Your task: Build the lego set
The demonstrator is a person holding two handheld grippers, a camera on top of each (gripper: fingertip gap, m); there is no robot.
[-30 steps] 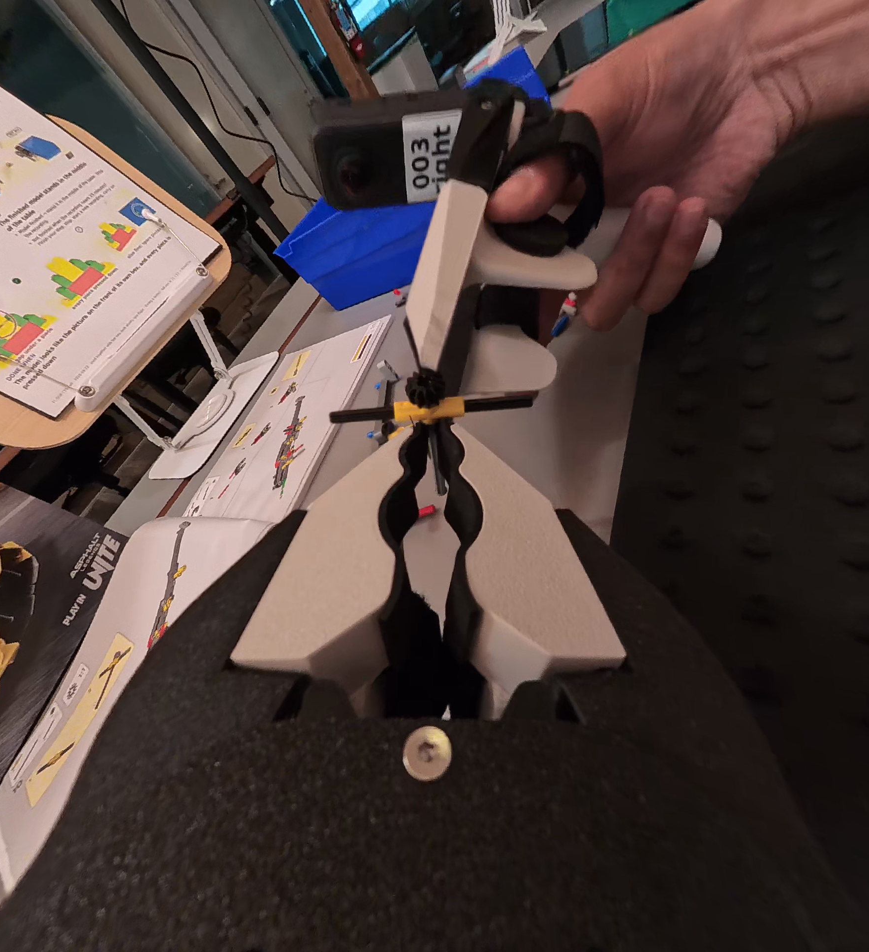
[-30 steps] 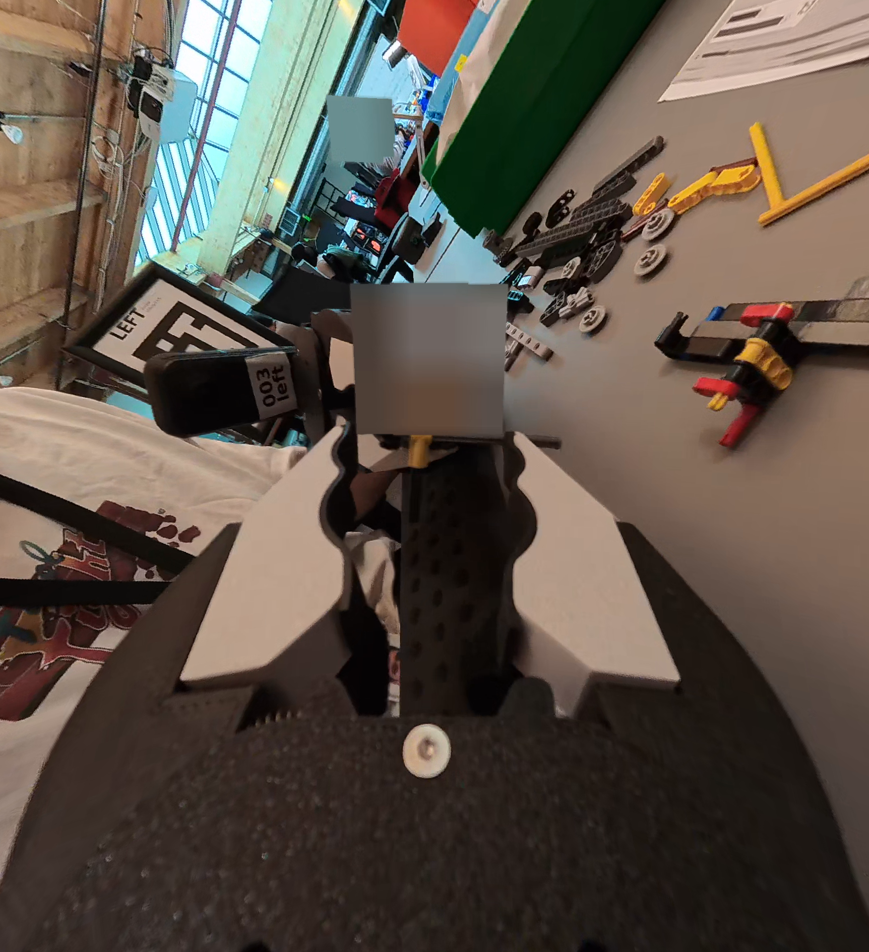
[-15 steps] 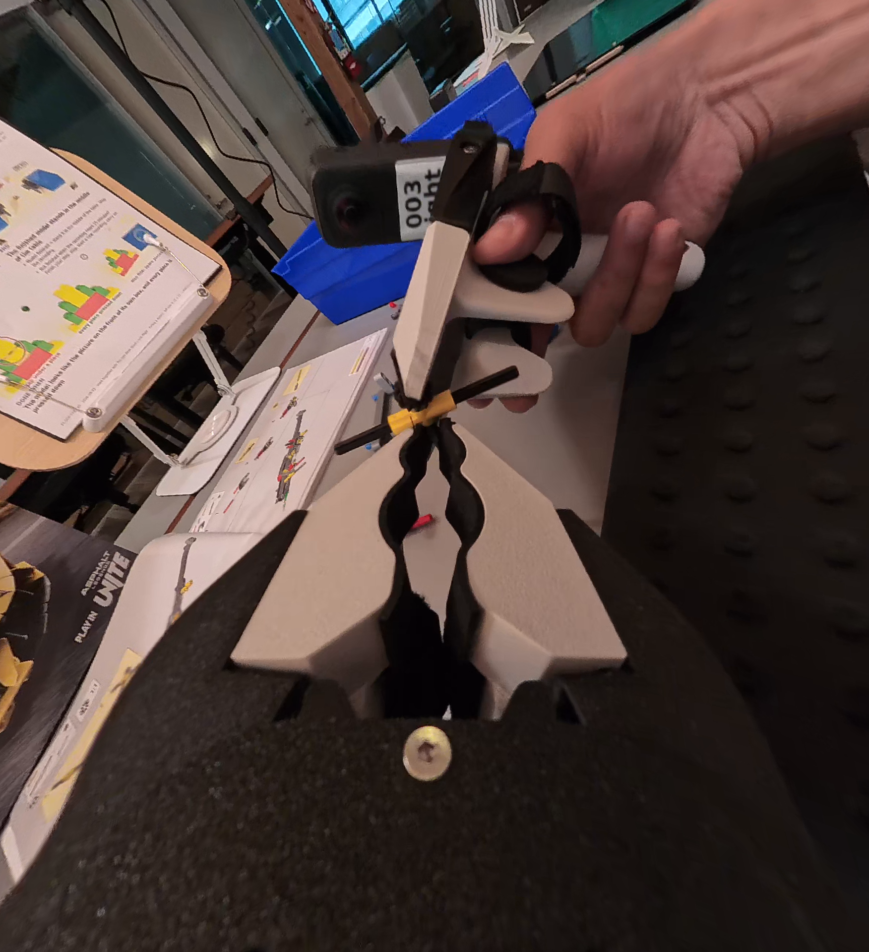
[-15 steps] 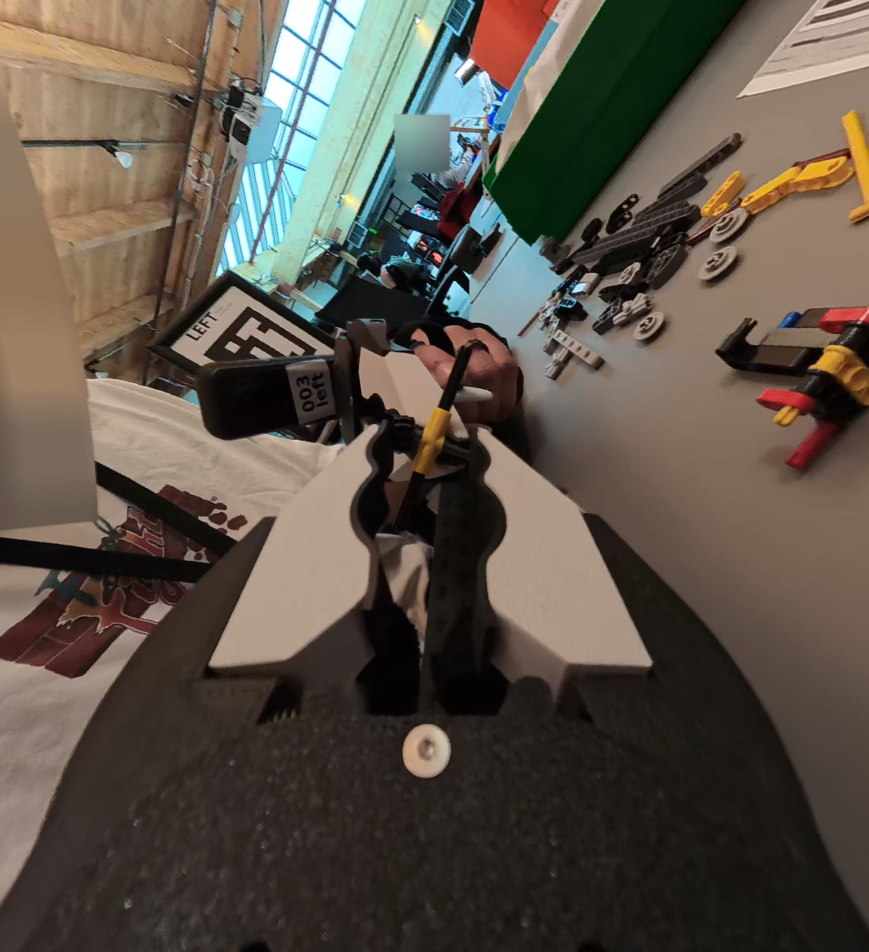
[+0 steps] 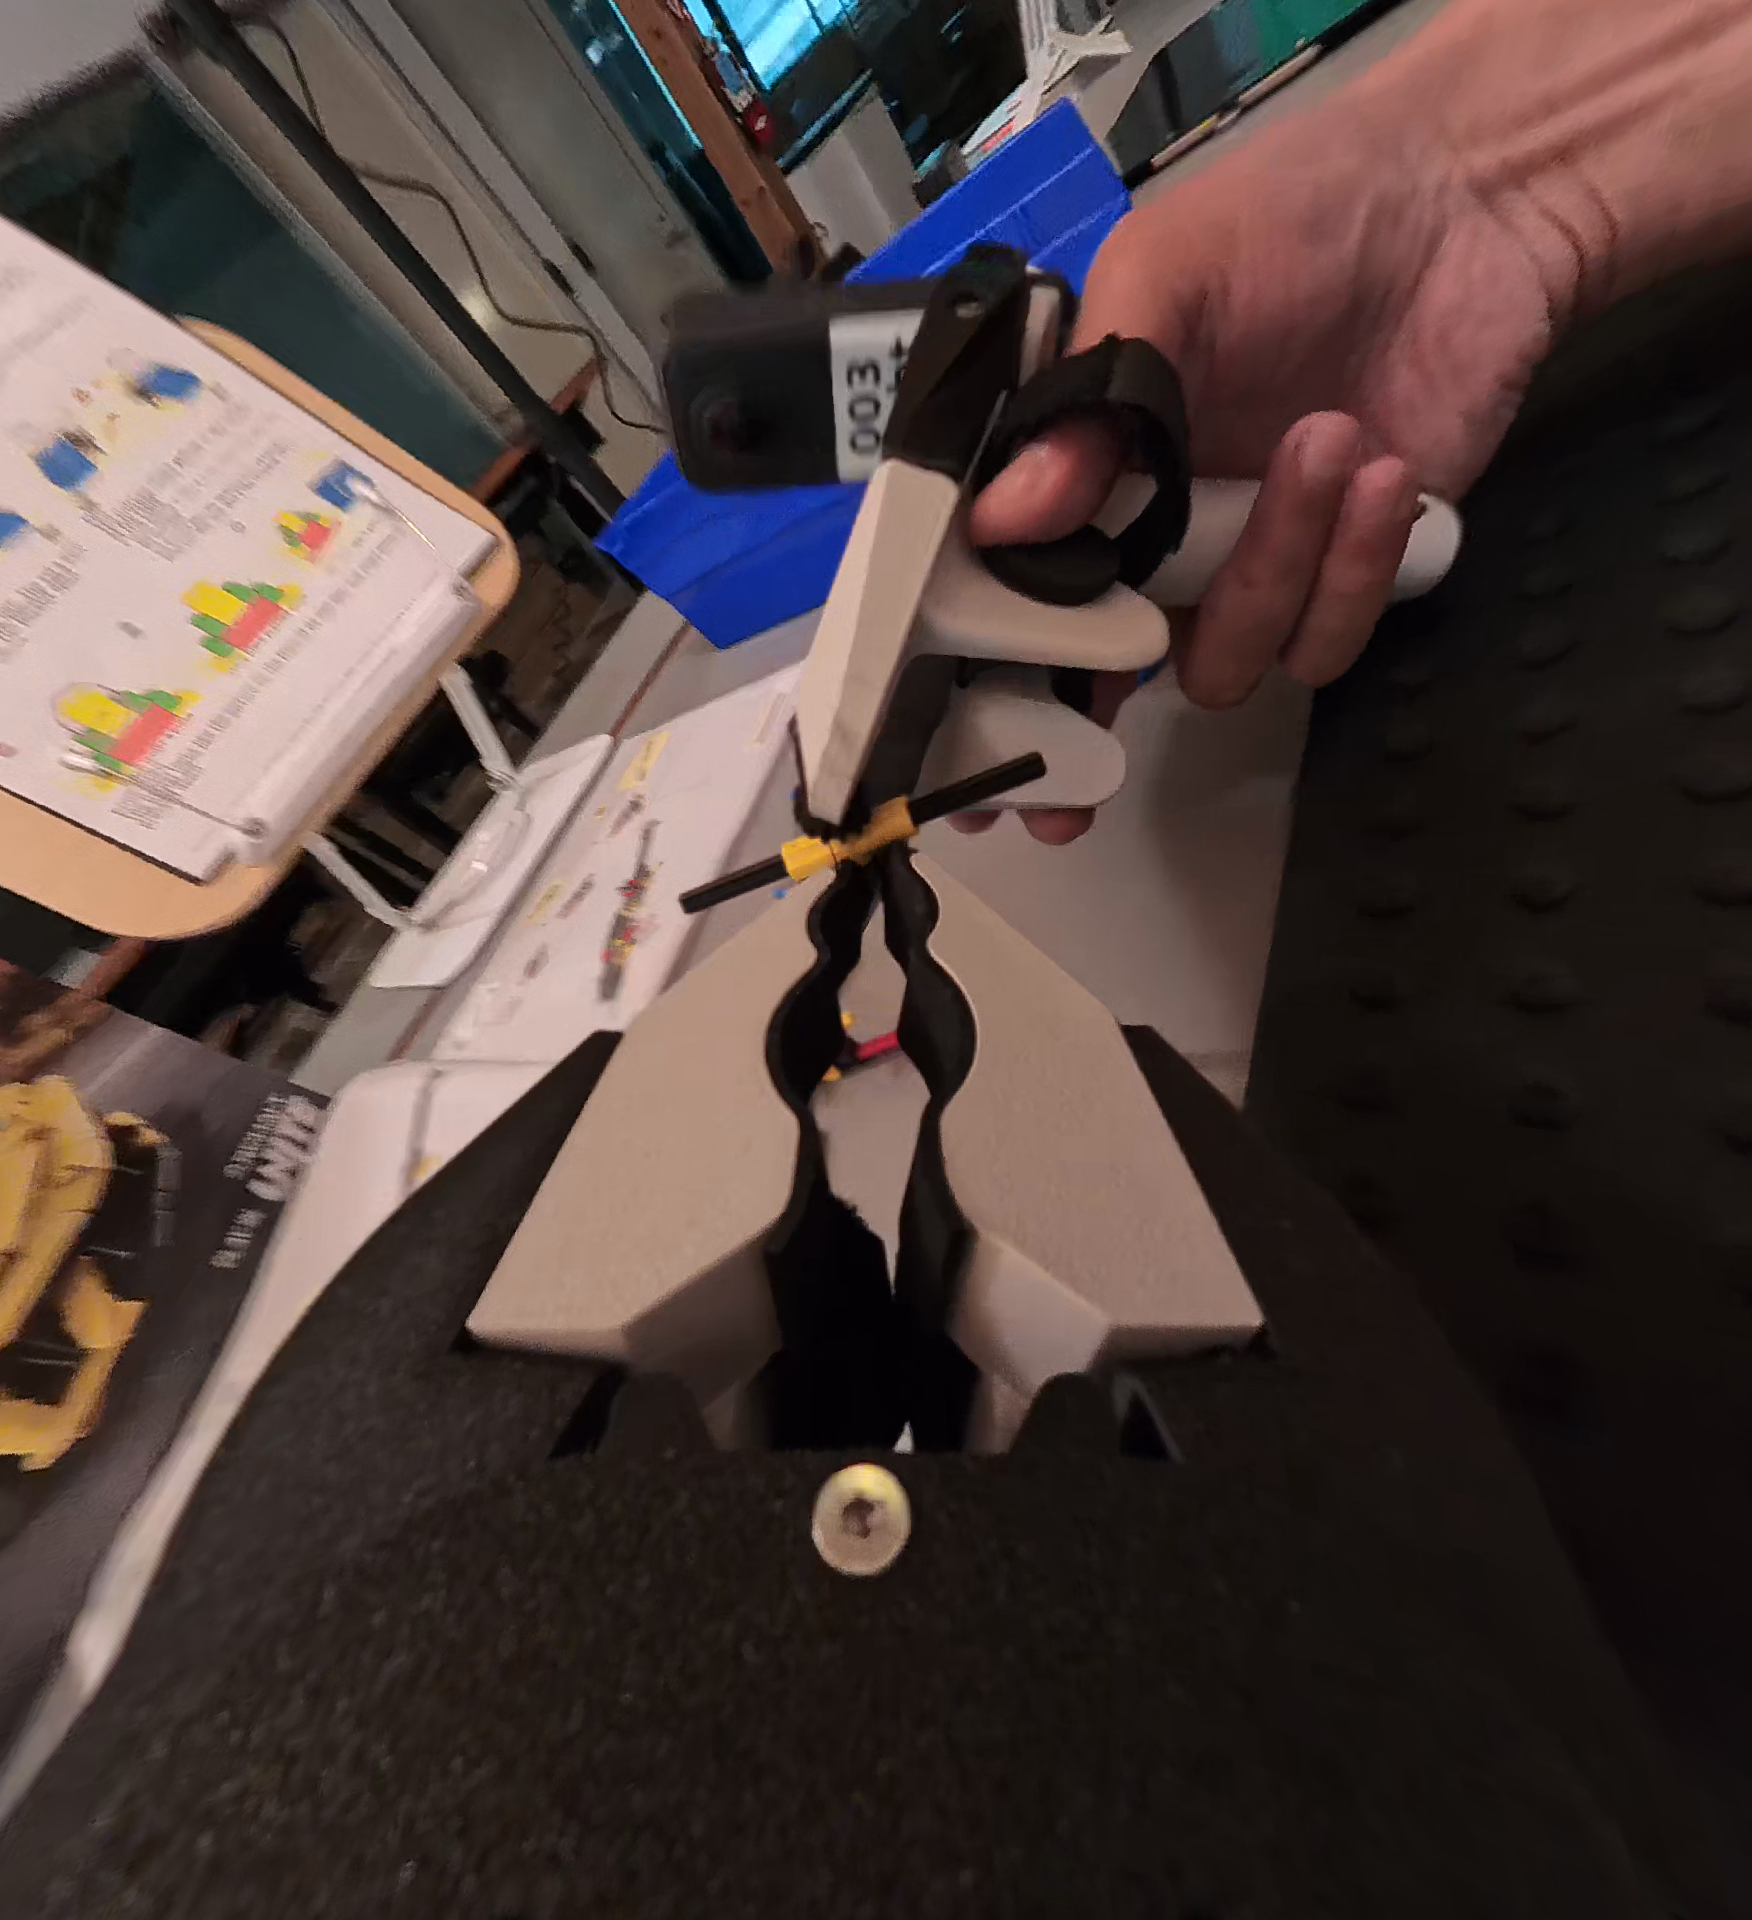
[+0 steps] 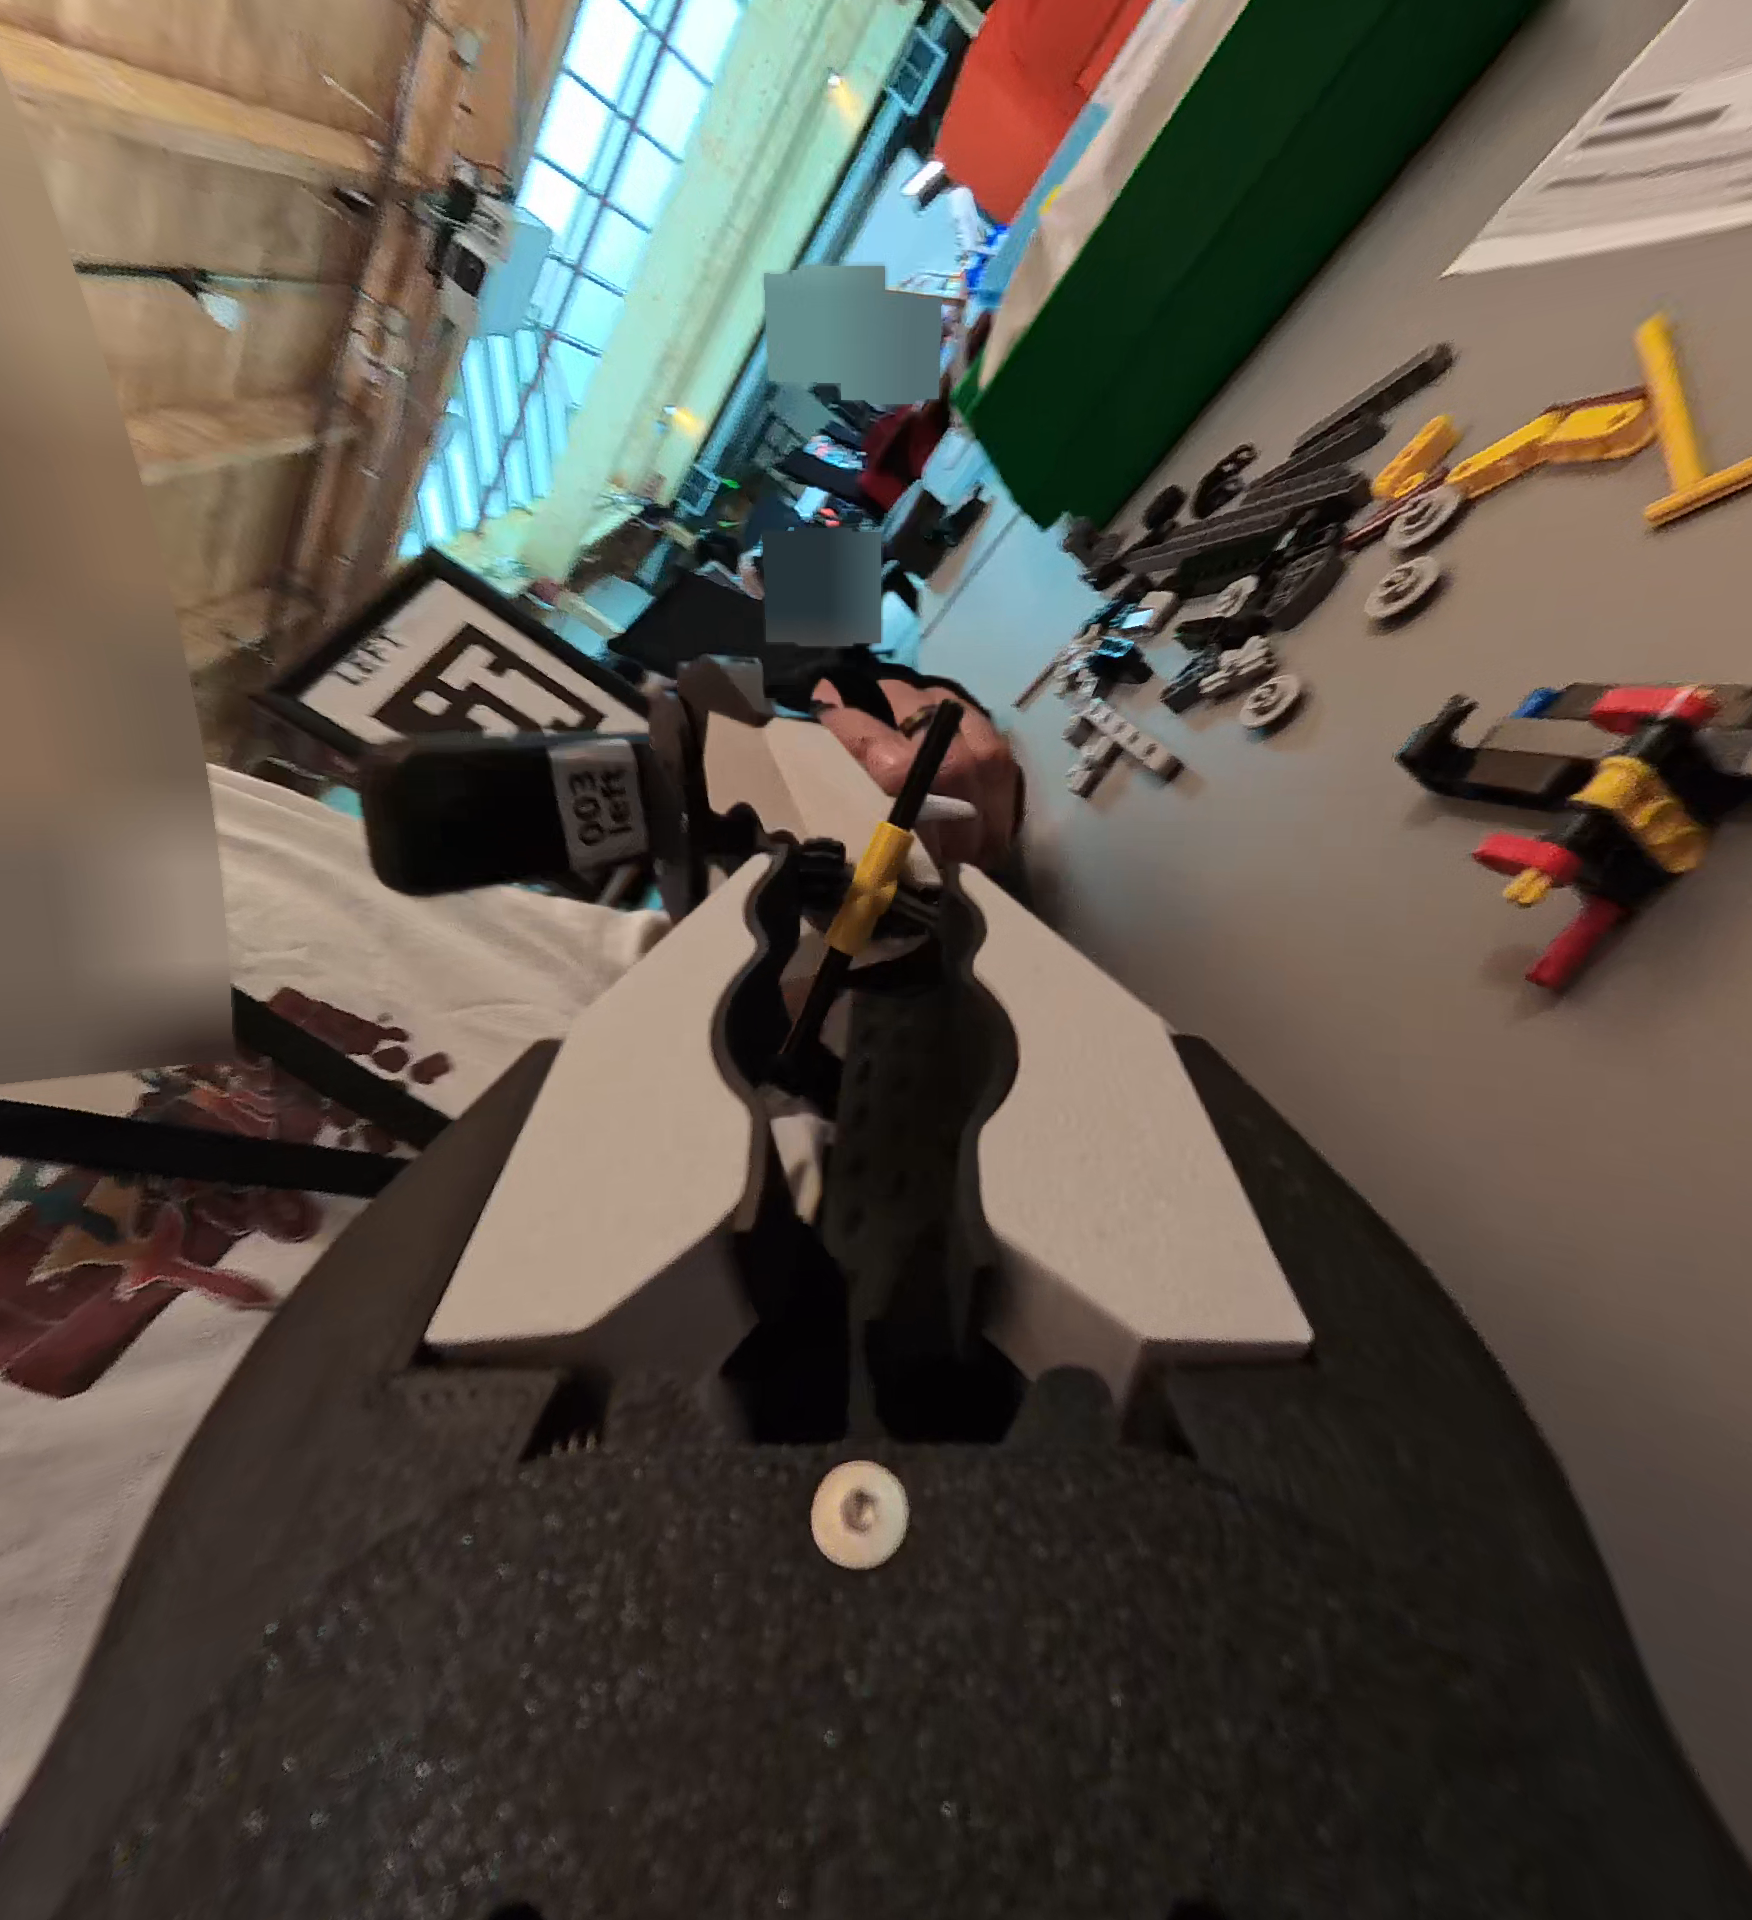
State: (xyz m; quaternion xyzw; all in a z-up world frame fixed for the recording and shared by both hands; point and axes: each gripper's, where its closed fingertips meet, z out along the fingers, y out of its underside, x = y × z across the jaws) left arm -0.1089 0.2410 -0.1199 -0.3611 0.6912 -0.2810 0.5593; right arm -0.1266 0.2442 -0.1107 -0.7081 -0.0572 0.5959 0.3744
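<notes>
Holding a black rod [image 5: 859, 833] with a yellow sleeve [image 5: 844, 846] up in the air, I pinch it between both tools. My left gripper [image 5: 867, 883] is nearly closed on it. My right gripper [image 6: 856, 894] nips it too, near a small black gear [image 6: 818, 871]. On the table [image 6: 1371, 1195] at 2 o'clock sits a small built piece [image 6: 1620, 800]. At 1 o'clock, loose parts [image 6: 1256, 582] wait. I think most building is left.

Workshop/lab space: tall industrial windows [image 6: 581, 260], timber wall beams [image 6: 228, 156], blue parts bin [image 5: 851, 499], grey worktop [image 6: 1474, 1143] littered with loose lego pieces [image 6: 1256, 582], instruction sheet on a stand [image 5: 155, 582].
</notes>
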